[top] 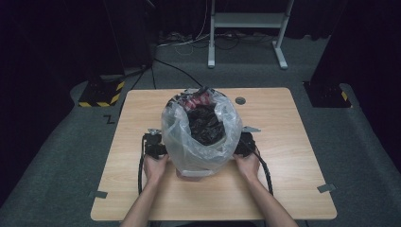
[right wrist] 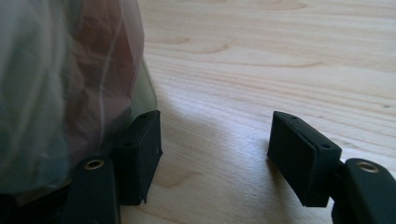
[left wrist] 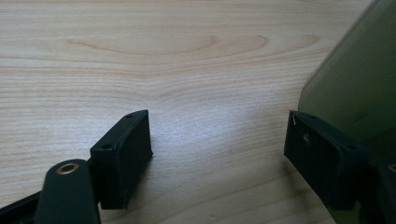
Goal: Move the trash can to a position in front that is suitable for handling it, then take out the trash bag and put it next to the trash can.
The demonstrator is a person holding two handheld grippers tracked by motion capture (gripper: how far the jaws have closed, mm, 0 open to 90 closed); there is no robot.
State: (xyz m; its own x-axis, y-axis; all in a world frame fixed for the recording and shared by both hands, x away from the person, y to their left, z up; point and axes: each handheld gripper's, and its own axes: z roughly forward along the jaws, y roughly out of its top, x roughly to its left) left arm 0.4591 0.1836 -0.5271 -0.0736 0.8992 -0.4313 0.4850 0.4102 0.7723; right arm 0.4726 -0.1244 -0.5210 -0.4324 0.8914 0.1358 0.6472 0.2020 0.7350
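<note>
— At the near edge of the table, what are the hands doing?

— They are coming in from the bottom and holding one gripper each. The left gripper is resting on the wood at the left side of the bag, and the right gripper is resting at the right side. Both are standing wide, with nothing between the jaws.

— Is any jaw touching the bag?

— In the left gripper view the bag is lying against the right jaw. In the right gripper view the bag is pressing on the left jaw. So the bag is sitting between the two grippers, touching the inner jaw of each.

— And the bag itself?

— It is standing upright in the middle of the table, mouth open, with dark stuff and something red inside.

— How far is the work going, in your opinion?

— The filling is looking finished. The mouth is not yet closed or gathered, and no gripper is pinching the film, so I think this part is remaining.
</note>
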